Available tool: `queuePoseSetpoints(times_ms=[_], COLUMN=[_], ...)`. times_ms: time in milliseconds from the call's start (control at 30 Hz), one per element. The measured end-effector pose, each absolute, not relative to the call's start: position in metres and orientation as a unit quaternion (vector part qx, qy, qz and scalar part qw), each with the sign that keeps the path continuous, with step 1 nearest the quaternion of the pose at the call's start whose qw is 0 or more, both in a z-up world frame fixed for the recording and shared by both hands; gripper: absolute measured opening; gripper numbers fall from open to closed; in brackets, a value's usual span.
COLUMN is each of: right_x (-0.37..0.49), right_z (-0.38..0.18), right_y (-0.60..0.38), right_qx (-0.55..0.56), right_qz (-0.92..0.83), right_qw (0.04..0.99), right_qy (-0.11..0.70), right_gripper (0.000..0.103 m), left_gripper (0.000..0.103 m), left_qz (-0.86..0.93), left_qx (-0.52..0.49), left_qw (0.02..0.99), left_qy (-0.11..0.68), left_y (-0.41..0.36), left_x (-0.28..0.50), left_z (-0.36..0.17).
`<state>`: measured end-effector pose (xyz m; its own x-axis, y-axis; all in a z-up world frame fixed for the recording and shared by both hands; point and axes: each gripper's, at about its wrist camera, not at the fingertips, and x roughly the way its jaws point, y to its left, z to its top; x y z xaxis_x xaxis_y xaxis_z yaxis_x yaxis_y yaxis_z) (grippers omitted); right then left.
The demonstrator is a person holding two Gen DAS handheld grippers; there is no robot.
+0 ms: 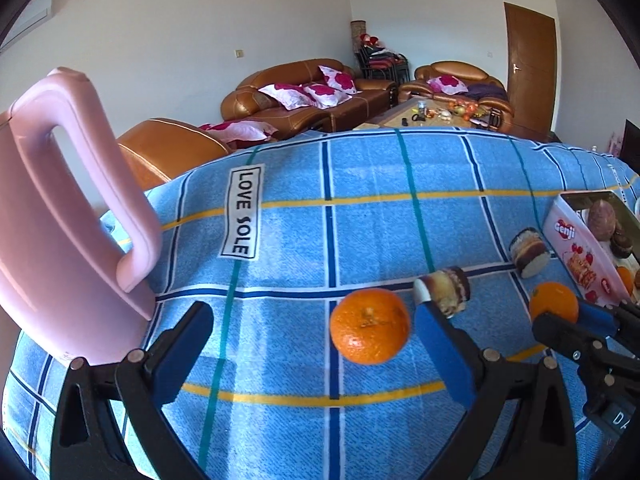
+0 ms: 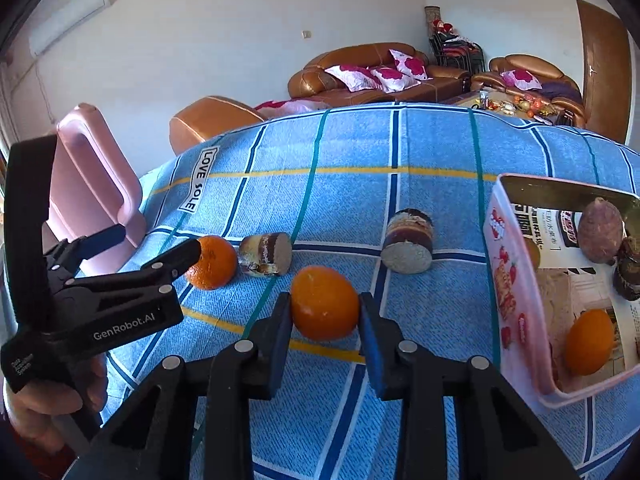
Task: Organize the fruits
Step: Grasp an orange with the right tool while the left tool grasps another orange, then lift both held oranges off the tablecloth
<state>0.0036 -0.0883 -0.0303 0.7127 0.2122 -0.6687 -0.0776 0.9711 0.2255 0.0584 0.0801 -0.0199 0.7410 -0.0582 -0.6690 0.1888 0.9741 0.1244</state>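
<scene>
Closing my right gripper (image 2: 325, 312) on an orange (image 2: 324, 302), left gripper (image 1: 312, 344) spread wide, one boxed in the tin (image 2: 520, 280), another loose (image 2: 211, 262).

White walls (image 1: 180, 32) enclose the room, and an air conditioner (image 2: 68, 16) is mounted high on the left wall. A brown leather sofa (image 1: 304, 92) with pink-flowered white cushions (image 1: 304, 94) is set against the far wall; a matching armchair (image 1: 456, 80) stands to its right, and another leather seat (image 1: 168, 148) is seen nearer. Between the sofa and the armchair a low wooden coffee table (image 1: 404, 114) is placed — small cluttered items lie on it, too small to identify. Dark stacked chairs (image 1: 384, 62) are kept in the far corner. A brown wooden door (image 1: 530, 68) is shut on the right. Daylight falls brightly from the left.
</scene>
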Motion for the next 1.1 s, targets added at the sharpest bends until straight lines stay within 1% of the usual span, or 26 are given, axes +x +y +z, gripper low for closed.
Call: queuePoseSetpoints(times_ms=[67,100,233,333,433,500,567,600,633,667,733,900,1000,1100], right_x=[0.003,0.004,0.007,0.008,0.009,0.008,0.008,0.007,0.007,0.008,0.007,0.005,0.000,-0.007], right_z=[-0.031,-0.031,-0.034,-0.034,-0.035,-0.036,-0.036,-0.036,-0.035,-0.035,-0.035,-0.034,-0.030,-0.022], right_y=[-0.092,-0.094,-0.097,-0.097,-0.097,-0.098,-0.098,-0.098,-0.098,-0.098,-0.097,-0.097,-0.095,-0.093], right_qx=[0.100,0.105,0.117,0.117,0.117,0.117,0.117,0.116,0.115,0.114,0.113,0.113,0.110,0.101], right_qz=[0.077,0.076,0.076,0.078,0.079,0.080,0.080,0.081,0.081,0.081,0.081,0.084,0.091,0.094], right_qw=[0.920,0.919,0.915,0.915,0.914,0.914,0.914,0.914,0.914,0.914,0.914,0.917,0.923,0.935], right_qy=[0.371,0.373,0.378,0.378,0.380,0.380,0.381,0.381,0.381,0.380,0.380,0.374,0.356,0.326], right_gripper=[0.035,0.035,0.035,0.035,0.035,0.035,0.035,0.035,0.035,0.035,0.035,0.035,0.035,0.035], left_gripper=[0.100,0.097,0.097,0.096,0.095,0.094,0.091,0.087,0.079,0.074,0.049,0.049,0.049,0.049], left_qz=[-0.068,-0.065,-0.049,-0.049,-0.052,-0.064,-0.062,-0.064,-0.071,-0.078,-0.101,-0.088,-0.055,-0.045], left_qx=[0.102,0.110,0.122,0.100,0.071,0.037,0.035,0.038,0.040,0.042,0.044,0.036,0.022,-0.032], left_qw=[0.923,0.921,0.912,0.908,0.895,0.891,0.893,0.894,0.895,0.896,0.894,0.901,0.931,0.953], left_qy=[0.364,0.369,0.389,0.403,0.438,0.447,0.444,0.443,0.439,0.436,0.433,0.422,0.361,0.296], left_y=[0.073,0.069,0.061,0.066,0.072,0.081,0.082,0.081,0.079,0.077,0.072,0.073,0.082,0.092], left_x=[0.062,0.064,0.075,0.083,0.094,0.097,0.096,0.095,0.094,0.091,0.088,0.083,0.061,0.045], left_z=[-0.025,-0.028,-0.036,-0.038,-0.045,-0.047,-0.046,-0.045,-0.044,-0.043,-0.041,-0.035,-0.019,-0.004])
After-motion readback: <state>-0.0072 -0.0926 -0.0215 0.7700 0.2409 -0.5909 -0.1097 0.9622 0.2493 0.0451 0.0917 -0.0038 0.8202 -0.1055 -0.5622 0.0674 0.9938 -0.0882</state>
